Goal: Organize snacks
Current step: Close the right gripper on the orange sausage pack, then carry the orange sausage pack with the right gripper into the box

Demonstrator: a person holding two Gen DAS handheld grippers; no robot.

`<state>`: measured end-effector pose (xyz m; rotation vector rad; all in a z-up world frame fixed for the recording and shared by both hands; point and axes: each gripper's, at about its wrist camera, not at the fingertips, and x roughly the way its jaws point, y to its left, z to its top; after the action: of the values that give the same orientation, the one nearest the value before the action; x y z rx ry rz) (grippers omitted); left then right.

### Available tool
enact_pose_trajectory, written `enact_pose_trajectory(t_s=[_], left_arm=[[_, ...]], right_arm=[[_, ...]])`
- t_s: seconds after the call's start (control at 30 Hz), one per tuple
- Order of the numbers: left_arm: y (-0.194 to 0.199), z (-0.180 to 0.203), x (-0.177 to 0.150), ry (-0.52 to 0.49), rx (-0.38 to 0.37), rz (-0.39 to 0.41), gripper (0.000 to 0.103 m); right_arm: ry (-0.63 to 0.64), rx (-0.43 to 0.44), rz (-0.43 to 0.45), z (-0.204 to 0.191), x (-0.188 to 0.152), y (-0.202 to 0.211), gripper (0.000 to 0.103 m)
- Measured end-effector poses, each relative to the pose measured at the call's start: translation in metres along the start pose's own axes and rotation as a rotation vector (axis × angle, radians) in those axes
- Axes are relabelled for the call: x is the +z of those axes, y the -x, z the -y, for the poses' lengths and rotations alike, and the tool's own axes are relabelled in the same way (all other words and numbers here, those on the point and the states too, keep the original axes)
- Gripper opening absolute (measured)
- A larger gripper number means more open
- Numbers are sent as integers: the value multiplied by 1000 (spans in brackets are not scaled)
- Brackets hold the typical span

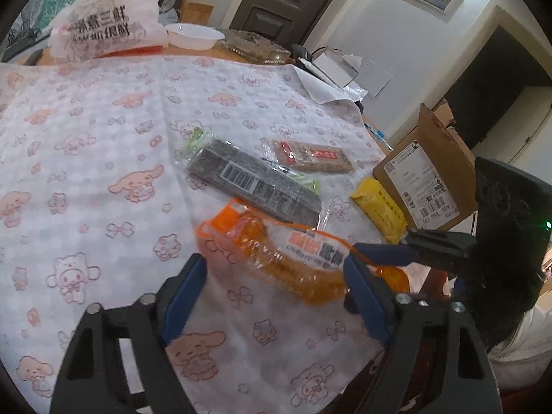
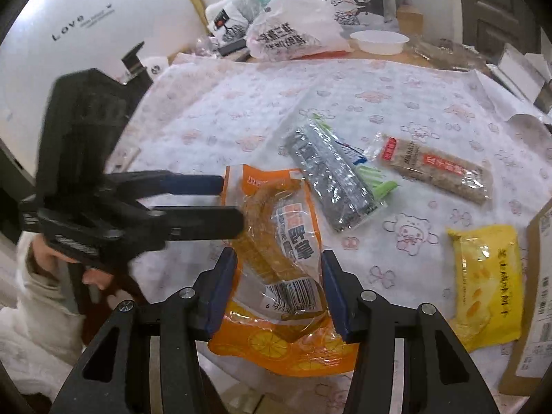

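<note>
An orange snack pack (image 1: 293,258) (image 2: 283,241) lies at the near edge of the cartoon-print tablecloth (image 1: 103,138). My right gripper (image 2: 278,258) is shut on its barcode end, both blue pads against its sides; in the left wrist view the right gripper (image 1: 386,246) comes in from the right. My left gripper (image 1: 274,264) straddles the pack's other end with its jaws open and a gap at the left pad. In the right wrist view the left gripper (image 2: 231,203) brackets the pack's far-left corner.
Beyond the orange pack lie a dark seaweed pack (image 1: 255,183) (image 2: 331,179), a brown bar pack (image 1: 314,160) (image 2: 434,169) and a yellow pack (image 1: 379,207) (image 2: 486,276). A cardboard box (image 1: 427,172) stands at the right edge. A white plastic bag (image 1: 107,24) and bowl (image 1: 195,34) sit at the back.
</note>
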<state>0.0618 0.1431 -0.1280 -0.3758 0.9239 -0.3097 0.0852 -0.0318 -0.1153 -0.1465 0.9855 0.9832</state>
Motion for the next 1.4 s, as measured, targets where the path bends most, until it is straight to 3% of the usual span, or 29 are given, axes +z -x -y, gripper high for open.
enact_pose_trajectory(t_s=[0.03, 0.1, 0.2, 0.47, 0.63, 0.8, 0.9, 1.13, 1.4], left_arm=[[-3, 0, 1, 0, 1, -7, 68], [-9, -1, 2, 3, 5, -22, 52], [-6, -3, 4, 11, 12, -2, 44], [39, 27, 25, -79, 71, 109, 40], [73, 73, 53, -178, 101, 189, 40], [81, 133, 80, -266, 103, 235, 40], [69, 171, 94, -321, 87, 233, 40], [-2, 271, 124, -443, 54, 163, 40], [-86, 322, 133, -492, 45, 45, 40]], right_arm=[[3, 9, 3, -1, 0, -1, 45], [10, 34, 16, -4, 0, 0, 45], [36, 36, 32, -11, 1, 2, 45], [109, 30, 123, -26, 19, 37, 44], [166, 6, 226, -33, 32, 84, 44], [195, -53, 326, -18, 30, 142, 44], [187, -100, 374, 2, 21, 174, 44], [108, -203, 414, 81, -12, 229, 44], [38, -237, 366, 160, -48, 251, 44]])
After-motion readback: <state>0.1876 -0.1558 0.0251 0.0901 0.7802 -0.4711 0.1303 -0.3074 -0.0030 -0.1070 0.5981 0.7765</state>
